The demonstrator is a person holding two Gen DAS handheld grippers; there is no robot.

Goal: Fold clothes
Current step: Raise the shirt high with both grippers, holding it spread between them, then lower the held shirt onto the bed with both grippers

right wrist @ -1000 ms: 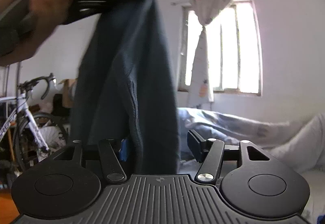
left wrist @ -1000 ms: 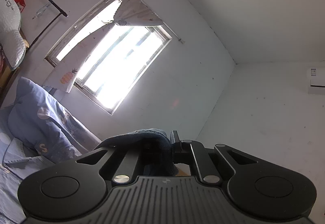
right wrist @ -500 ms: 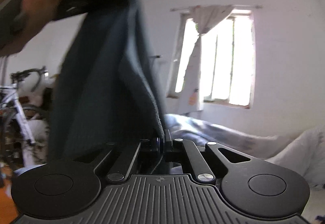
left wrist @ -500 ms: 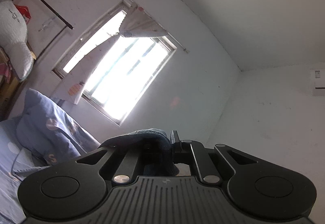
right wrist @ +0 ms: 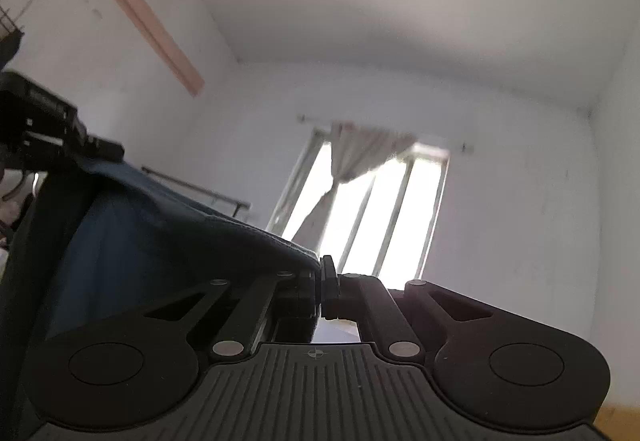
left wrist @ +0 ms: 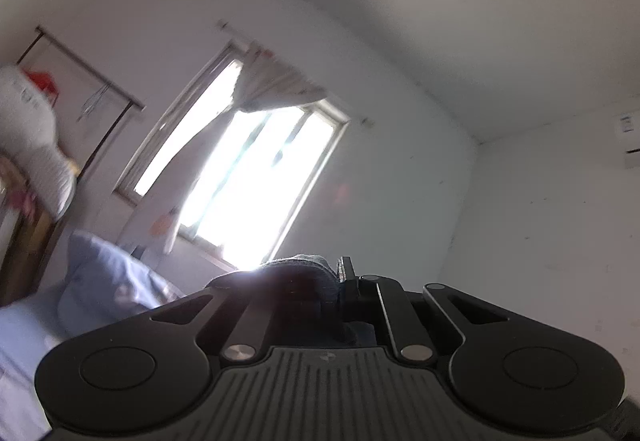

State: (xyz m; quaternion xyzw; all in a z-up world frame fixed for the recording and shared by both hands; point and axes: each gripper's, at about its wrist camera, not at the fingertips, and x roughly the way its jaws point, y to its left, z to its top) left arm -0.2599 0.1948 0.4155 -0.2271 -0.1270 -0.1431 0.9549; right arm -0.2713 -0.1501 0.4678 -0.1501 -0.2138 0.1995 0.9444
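A dark blue garment [right wrist: 160,225] is held up in the air between both grippers. My right gripper [right wrist: 323,273] is shut on one edge of it, and the cloth stretches up and left to my left gripper [right wrist: 96,153], seen at the left edge of the right wrist view. In the left wrist view my left gripper [left wrist: 339,277] is shut on a bunched fold of the same garment [left wrist: 300,273]. Both cameras tilt up toward wall and ceiling, so the hanging lower part of the garment is mostly hidden.
A bright window [right wrist: 368,217] with a tied curtain [right wrist: 360,157] is ahead. A bed with blue bedding [left wrist: 108,277] lies low left in the left wrist view. A clothes rail [left wrist: 88,61] runs along the left wall, and an air conditioner [left wrist: 630,137] hangs far right.
My right gripper, open a second ago, closed on the garment's edge and then rose and tilted upward, stretching the cloth toward the left gripper. The left gripper kept its hold and swung slightly.
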